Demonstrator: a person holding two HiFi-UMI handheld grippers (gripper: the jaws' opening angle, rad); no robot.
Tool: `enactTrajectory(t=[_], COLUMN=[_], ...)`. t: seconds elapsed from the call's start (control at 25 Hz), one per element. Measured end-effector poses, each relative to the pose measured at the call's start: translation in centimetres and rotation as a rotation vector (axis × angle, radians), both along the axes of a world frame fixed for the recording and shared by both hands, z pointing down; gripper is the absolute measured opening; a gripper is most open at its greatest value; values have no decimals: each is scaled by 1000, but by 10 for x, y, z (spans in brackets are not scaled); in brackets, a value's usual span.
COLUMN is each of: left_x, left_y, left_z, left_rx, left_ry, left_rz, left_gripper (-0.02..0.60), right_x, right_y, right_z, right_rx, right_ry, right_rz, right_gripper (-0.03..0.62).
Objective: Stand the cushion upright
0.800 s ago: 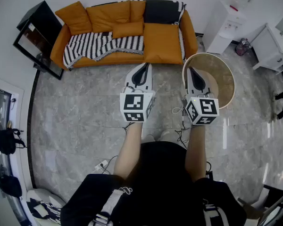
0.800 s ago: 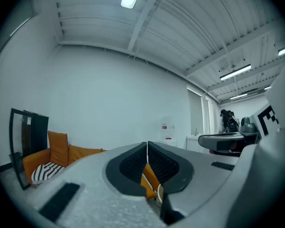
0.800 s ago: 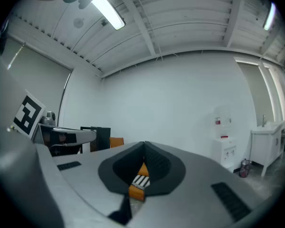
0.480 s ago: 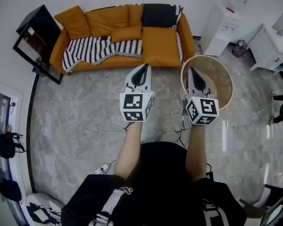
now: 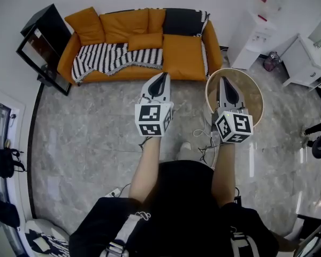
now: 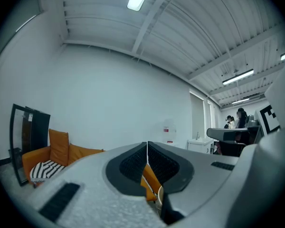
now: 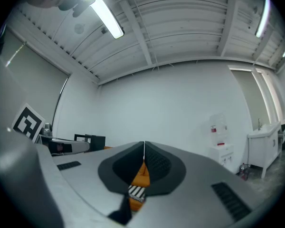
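Observation:
An orange sofa [image 5: 184, 55] stands against the far wall. A small orange cushion [image 5: 145, 40] lies flat on its seat, partly over a black-and-white striped blanket [image 5: 109, 57]. Another orange cushion [image 5: 85, 24] leans upright at the sofa's left end, and a black cushion [image 5: 183, 20] sits at the back right. My left gripper [image 5: 163, 75] is held out over the floor, well short of the sofa, shut and empty. My right gripper [image 5: 222, 80] is beside it over a round table, also shut and empty. In the left gripper view the sofa [image 6: 57, 152] shows low on the left.
A round wooden-rimmed table [image 5: 251, 92] stands on the floor under the right gripper. A black cabinet [image 5: 40, 39] flanks the sofa's left end. White cabinets [image 5: 254, 33] stand at the right. Grey marble floor [image 5: 96, 127] lies between me and the sofa.
The head view has shifted a little, and the right gripper has drifted slightly right and down. Both grippers stay shut. The cushion has not moved.

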State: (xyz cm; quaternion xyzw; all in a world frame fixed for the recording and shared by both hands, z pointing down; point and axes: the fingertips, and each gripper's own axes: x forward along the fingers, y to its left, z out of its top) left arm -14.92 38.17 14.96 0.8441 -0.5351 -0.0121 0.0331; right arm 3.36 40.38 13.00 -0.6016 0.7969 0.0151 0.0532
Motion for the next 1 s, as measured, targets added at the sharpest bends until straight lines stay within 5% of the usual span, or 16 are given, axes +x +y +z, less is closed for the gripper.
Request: enactTrajectory(t=[1.0], left_x=[-30], left_y=[-88], left_z=[26], left_rx=[22], left_ry=[-19], left_rz=[-68], left_gripper=[15], right_x=[9], right_y=[-98], right_z=[17], right_rx=[33], right_ry=[-26], right_rz=[-13], right_gripper=[11])
